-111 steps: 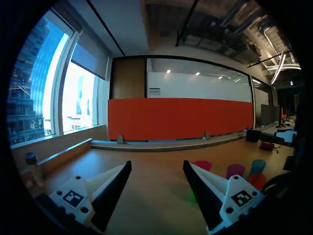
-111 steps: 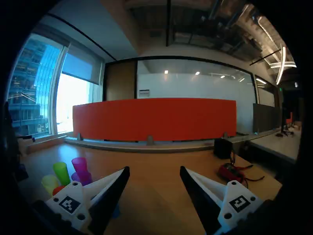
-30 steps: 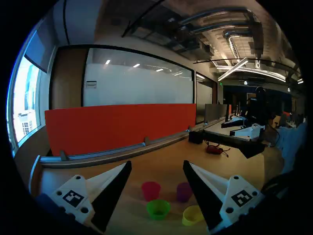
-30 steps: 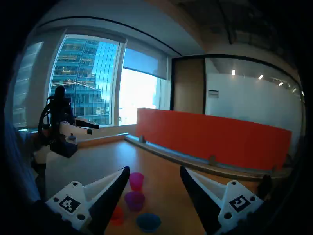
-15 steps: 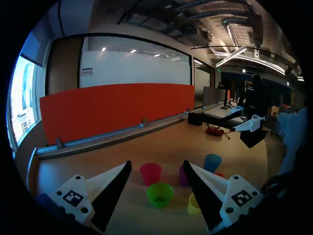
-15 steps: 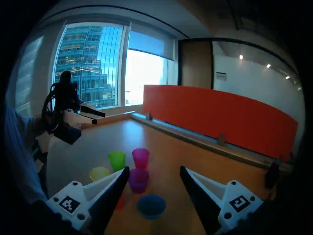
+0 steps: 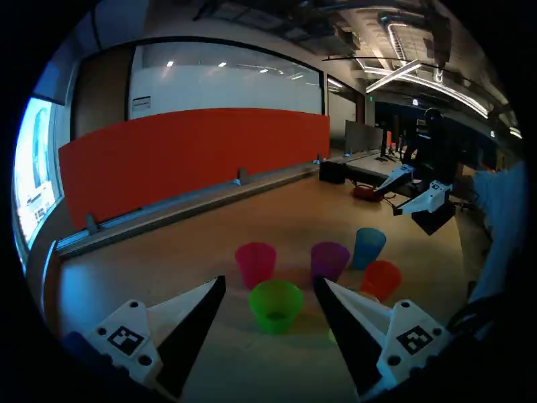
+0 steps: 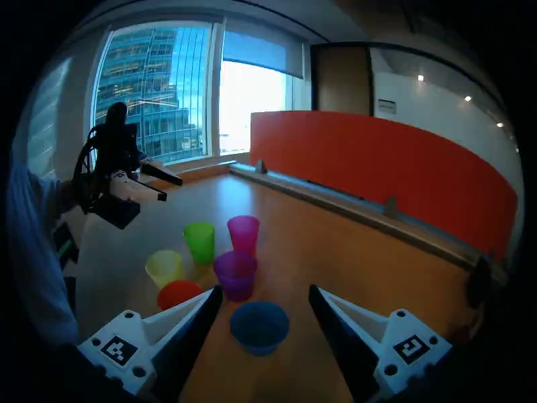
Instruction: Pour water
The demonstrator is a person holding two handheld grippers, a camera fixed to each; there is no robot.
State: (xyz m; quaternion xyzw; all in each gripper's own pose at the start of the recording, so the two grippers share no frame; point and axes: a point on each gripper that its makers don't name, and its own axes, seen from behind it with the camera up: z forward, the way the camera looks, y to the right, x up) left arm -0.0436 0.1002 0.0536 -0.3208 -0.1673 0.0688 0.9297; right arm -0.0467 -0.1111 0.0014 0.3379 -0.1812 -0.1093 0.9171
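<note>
The long wooden surface [image 7: 201, 235] runs up to an orange partition [image 7: 188, 151] along its far edge. Over it the left gripper [image 7: 268, 279] hangs with its fingers spread wide and empty. The right gripper [image 8: 264, 289] faces it, also released and holding nothing. Between the two, small cups stand upright in a cluster on the surface. The green cup [image 7: 275, 305] is nearest the left fingers, with the pink cup [image 7: 256, 263] and purple cup [image 7: 329, 260] behind it. The blue cup [image 8: 260, 327] is just ahead of the right fingers, and the orange cup [image 8: 178, 294] and yellow cup [image 8: 164, 267] sit close by.
</note>
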